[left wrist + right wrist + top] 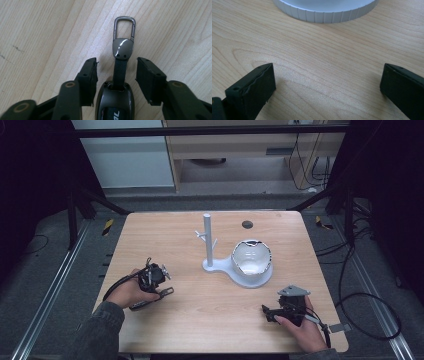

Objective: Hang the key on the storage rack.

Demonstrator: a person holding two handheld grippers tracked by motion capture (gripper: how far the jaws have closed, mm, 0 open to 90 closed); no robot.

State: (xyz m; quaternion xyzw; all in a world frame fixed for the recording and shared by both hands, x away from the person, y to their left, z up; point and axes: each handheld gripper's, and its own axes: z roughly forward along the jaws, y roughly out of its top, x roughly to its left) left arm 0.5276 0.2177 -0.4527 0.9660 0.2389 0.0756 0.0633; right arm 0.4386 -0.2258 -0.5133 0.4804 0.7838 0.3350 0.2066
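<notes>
High view: a light wooden table (pixel 165 330) is seen from above. At about 1 o'clock from its centre stands a white plastic stand with an upright peg post (pixel 207 240) and a round dish base holding a glossy bowl-shaped insert (pixel 252 257). The left gripper (pixel 162 292) is held at about 8 o'clock, low over the table; the right gripper (pixel 267 312) is held at about 4 o'clock, well apart from the stand.

Left gripper view: the jaws are spread, one on each side of a dark key fob with a black strap and a grey metal carabiner clip (pixel 121 53). The fob lies flat on the wood, the clip pointing to 12 o'clock. The strap passes between the pads (pixel 91 75) without contact. Nothing is gripped.

Right gripper view: the jaws are wide apart over bare wood, and nothing is held. The ribbed white rim of the stand's base (pixel 324 13) is seen at 12 o'clock.

Risk, as a judgement: if the jaws are closed on the narrow strap and not on the fob body, the fob is likely to swing or slip. The smooth, rounded shell may also squirt out under pressure. A low approach may drive the pads into the table.
</notes>
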